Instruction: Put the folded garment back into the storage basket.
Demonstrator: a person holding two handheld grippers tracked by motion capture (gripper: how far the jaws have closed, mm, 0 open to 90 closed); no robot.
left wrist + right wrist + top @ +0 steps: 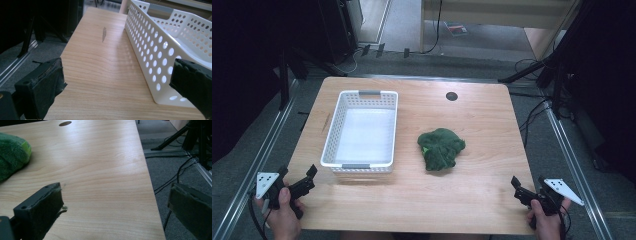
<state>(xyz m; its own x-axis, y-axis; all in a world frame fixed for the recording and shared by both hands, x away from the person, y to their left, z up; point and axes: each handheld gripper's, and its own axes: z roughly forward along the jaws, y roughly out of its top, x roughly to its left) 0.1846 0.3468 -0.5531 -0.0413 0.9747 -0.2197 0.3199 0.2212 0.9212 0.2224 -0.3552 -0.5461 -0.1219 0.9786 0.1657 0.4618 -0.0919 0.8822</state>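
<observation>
An empty white perforated basket (328,136) stands on the left half of the wooden table (482,125). A crumpled green plush thing (441,148) lies to the right of it, near the middle. My left gripper (308,180) is held at the table's front left corner, open, with nothing between its jaws. In the left gripper view its jaws (117,72) frame bare wood beside the basket's side wall (150,50). My right gripper (517,190) sits at the front right corner, open and empty (116,192). The green plush (12,157) lies well ahead of it to the left.
A round cable hole (451,96) marks the far side of the table. A dark streak (104,33) shows on the wood left of the basket. Metal rails (569,155) run along both sides. Cables and stand legs (180,145) cover the floor on the right.
</observation>
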